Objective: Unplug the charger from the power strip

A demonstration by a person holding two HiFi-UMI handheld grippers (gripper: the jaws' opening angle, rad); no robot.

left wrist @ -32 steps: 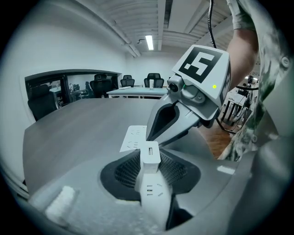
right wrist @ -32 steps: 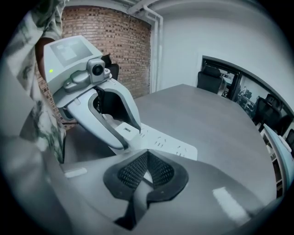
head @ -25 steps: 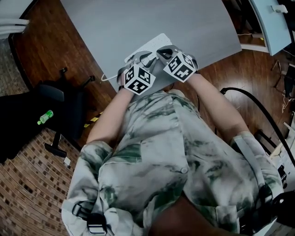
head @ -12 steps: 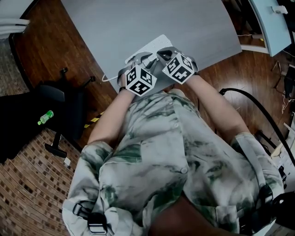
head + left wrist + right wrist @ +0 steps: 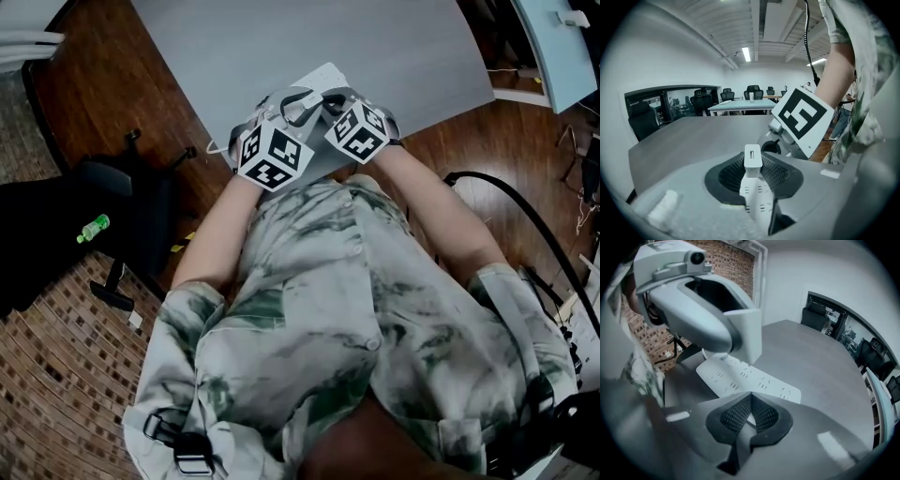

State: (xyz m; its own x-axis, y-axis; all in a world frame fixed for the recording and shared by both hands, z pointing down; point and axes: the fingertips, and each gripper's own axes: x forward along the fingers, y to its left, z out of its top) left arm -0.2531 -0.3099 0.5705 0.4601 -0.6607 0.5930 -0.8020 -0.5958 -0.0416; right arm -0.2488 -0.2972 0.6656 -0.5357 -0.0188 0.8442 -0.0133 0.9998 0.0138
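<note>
Gripping the white charger (image 5: pixel 753 158) between its jaws, the left gripper (image 5: pixel 753 165) is holding it up in the middle of the left gripper view. The little slot on the end of the charger is facing the camera. In the right gripper view, the charger (image 5: pixel 746 333) is sitting in the upper middle of the frame. It is hanging just above the white power strip (image 5: pixel 740 376) and looks out of its holes. The power strip is lying flat on the grey counter (image 5: pixel 811 366), running from the middle left of that frame toward the middle right, with rows of small slots showing on top. The right gripper (image 5: pixel 751 406) is keeping its jaws closed with nothing between them. Its tips are pointing down at the near edge of the strip, but it is hard to tell if they are pressing on it. In the head view, both grippers are sitting side by side at the upper middle of the frame, over the near end of the power strip (image 5: pixel 323 80). A small green bottle (image 5: pixel 94 228) is lying at the far left.
</note>
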